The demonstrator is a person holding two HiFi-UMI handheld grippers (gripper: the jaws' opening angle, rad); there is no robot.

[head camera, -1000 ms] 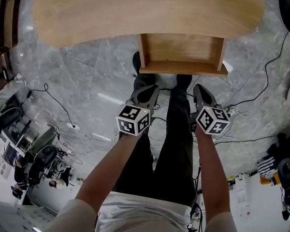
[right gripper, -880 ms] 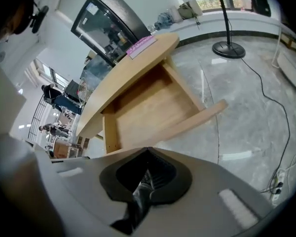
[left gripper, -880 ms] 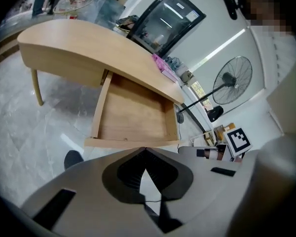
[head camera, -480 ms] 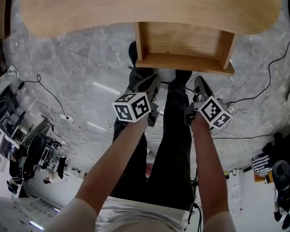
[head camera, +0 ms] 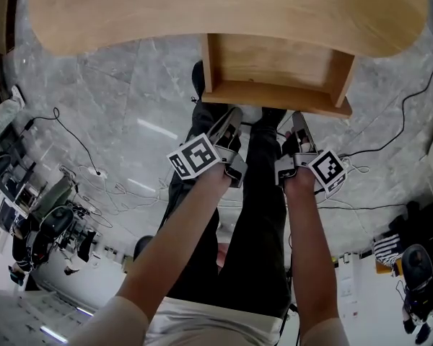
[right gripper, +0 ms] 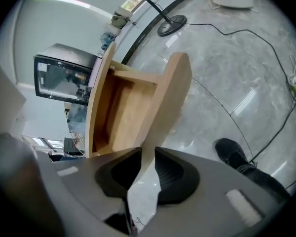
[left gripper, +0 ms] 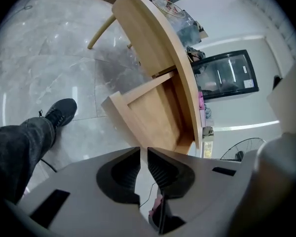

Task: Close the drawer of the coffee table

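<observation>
1. Floor (head camera: 115,107): grey marble tile, runs under everything.
2. Coffee table (head camera: 202,13): light wood, curved top, across the top of the head view.
3. Drawer (head camera: 274,63): same wood, empty, pulled well out from under the table edge toward the person. Front panel (head camera: 274,98) is the near face. Its long axis runs L–R, square across both grippers. Travel axis runs straight away from the person, into the table.
4. Person: stands facing the drawer, dark trousers (head camera: 260,215), black shoe (head camera: 200,78) by the drawer's L corner.
5. Left gripper (head camera: 234,114): jaws all but together, hairline slit only, nothing held. Pointed at the L half of the front panel, tips just short of it.
6. Right gripper (head camera: 297,119): jaws have just been opening, now a narrow gap w/ nothing between the pads. Aimed at the R half of the panel, also near it.
7. Cables (head camera: 397,114): thin, black, on the floor R of the drawer.

Judgement: drawer lies dead ahead of both grippers, neither clearly nearer. Contact w/ the panel can't be told. Next step looks like a level push forward, both tips on the panel.
</observation>
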